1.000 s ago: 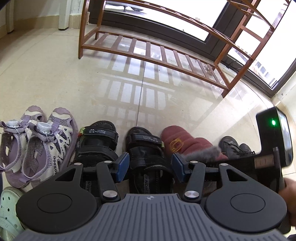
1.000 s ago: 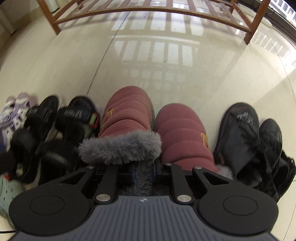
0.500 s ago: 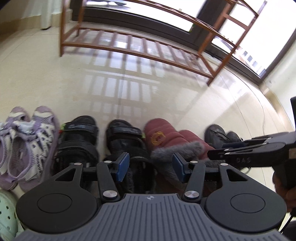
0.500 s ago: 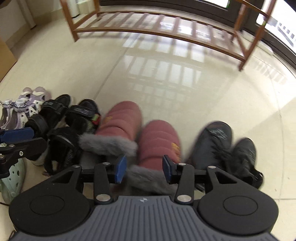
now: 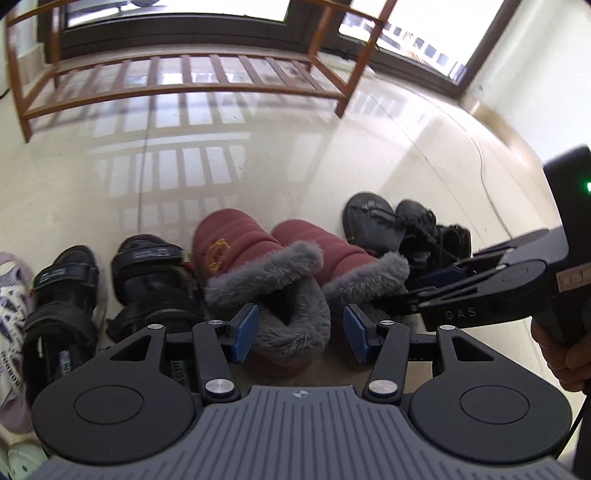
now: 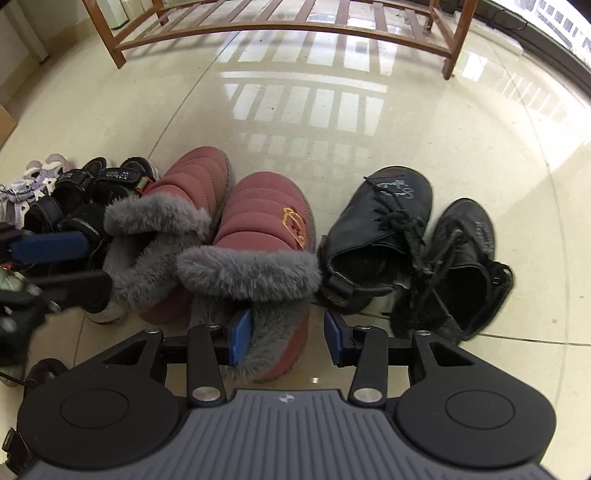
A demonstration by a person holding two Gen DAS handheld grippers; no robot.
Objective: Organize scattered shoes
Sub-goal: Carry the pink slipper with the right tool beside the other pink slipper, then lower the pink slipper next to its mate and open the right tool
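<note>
Both maroon boots (image 6: 258, 236) lie lengthwise, toes toward the rack (image 6: 295, 22), under the unclamped left gripper (image 5: 300, 332) and right gripper (image 6: 282, 339).

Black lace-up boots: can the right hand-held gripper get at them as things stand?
Probably yes. The right hand-held gripper is open and empty over the maroon slipper's heel, and the black lace-up boots stand just beside it, tops uncovered, with nothing in between.

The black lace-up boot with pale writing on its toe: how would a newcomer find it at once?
Start at the wooden shoe rack and come back across the floor to the row of shoes. Just right of the two maroon fur-cuffed boots stands the black lace-up boot. Only it has pale script across its toe; its mate on the right sits further back.
</note>
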